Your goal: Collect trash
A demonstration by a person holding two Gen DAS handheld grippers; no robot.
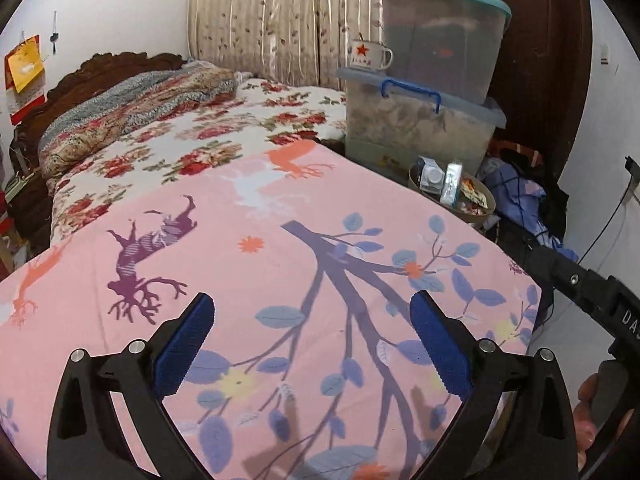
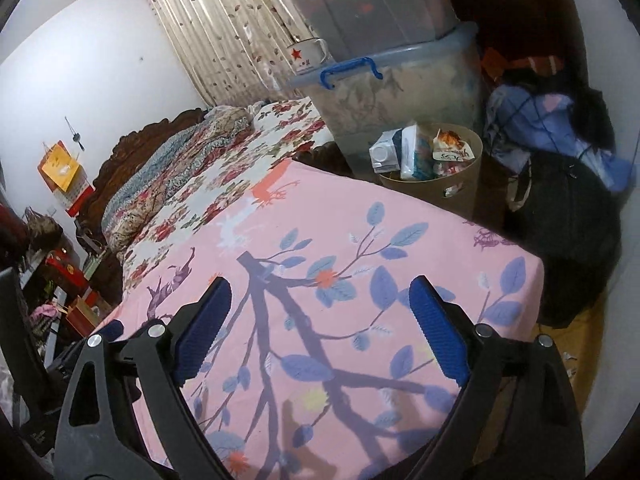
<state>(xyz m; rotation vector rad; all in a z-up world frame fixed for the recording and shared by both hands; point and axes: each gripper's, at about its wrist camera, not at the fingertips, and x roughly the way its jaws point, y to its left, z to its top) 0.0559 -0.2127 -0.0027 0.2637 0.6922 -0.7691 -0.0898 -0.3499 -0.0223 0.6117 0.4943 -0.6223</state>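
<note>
Nearest, the left gripper hangs over a pink sheet printed with branches, leaves and deer; its blue-padded fingers are spread wide with nothing between them. The right gripper hangs over the same sheet in the same way, fingers wide apart and empty. At the right edge of the left wrist view a hand grips a black handle lettered "DAS", the rest cut off. Past the sheet's far corner stands a round tan waste basket, heaped with trash: a white carton, wrappers and a packet with handwriting too small to read. Just behind it are stacked clear storage boxes, one with a blue handle, and a white enamel mug with a red star and unreadable red characters. A floral bed lies farther left.
</note>
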